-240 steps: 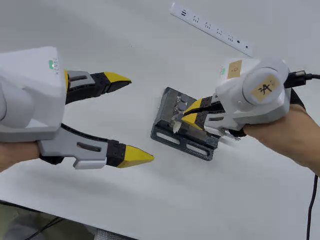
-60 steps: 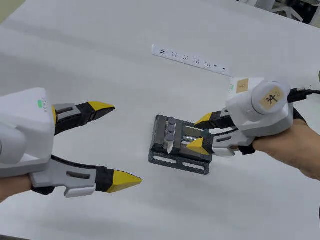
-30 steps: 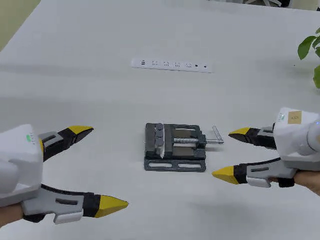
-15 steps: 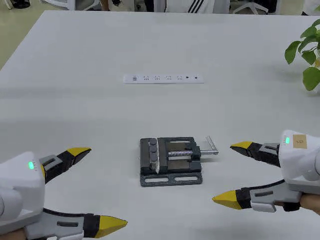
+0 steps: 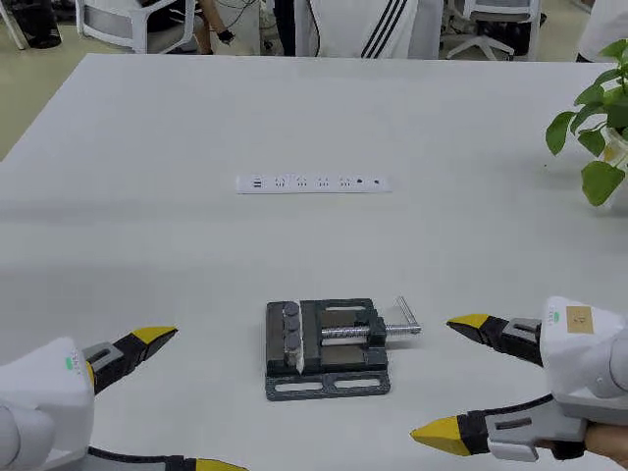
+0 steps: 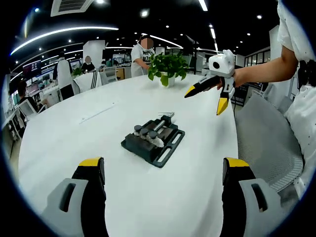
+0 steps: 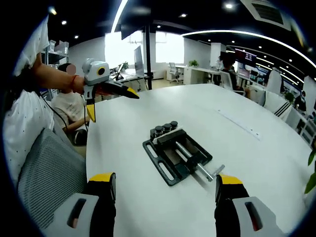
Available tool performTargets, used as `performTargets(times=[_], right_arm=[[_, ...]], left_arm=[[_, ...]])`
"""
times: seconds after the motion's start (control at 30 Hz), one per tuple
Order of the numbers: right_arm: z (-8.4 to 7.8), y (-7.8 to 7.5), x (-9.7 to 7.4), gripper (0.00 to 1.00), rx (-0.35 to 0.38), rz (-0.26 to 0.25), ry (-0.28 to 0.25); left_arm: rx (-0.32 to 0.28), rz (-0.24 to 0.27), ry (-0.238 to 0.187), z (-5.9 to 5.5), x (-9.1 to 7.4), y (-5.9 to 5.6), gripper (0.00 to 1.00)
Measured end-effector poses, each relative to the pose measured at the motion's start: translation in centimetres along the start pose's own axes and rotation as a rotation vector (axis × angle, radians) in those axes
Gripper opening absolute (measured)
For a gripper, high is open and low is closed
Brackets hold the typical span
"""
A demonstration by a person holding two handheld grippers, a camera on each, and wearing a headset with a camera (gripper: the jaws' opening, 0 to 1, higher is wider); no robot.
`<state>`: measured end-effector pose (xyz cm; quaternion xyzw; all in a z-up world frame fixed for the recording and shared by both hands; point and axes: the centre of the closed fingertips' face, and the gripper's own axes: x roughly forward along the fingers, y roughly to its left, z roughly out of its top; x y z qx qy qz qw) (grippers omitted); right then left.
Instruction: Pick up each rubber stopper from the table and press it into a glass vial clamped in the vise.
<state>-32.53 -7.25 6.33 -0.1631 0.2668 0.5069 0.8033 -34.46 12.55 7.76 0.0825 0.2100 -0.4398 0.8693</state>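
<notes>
At the middle of the counter (image 5: 294,118), the vise (image 5: 334,355) holds three stoppered vials (image 5: 291,327) at its 9 o'clock end, and both grippers have drawn back from it, the left gripper (image 5: 186,398) to 8 o'clock and the right gripper (image 5: 444,378) to 4 o'clock, fingers spread wide and empty. With every vial capped, the task looks done. The tan label (image 5: 579,319) on the right gripper is too small to read.

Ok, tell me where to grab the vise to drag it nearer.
Probably the screw end: close across the long sides of the vise from above with the right gripper, which is nearest. The vials stand at the far end, clear of that hold.
</notes>
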Motion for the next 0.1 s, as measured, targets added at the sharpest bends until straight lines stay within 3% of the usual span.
performTargets(times=[0.1], right_arm=[[0.14, -0.03, -0.1, 0.81, -0.001, -0.004, -0.002]], left_arm=[[0.002, -0.001, 0.001, 0.0, 0.02, -0.04, 0.99]])
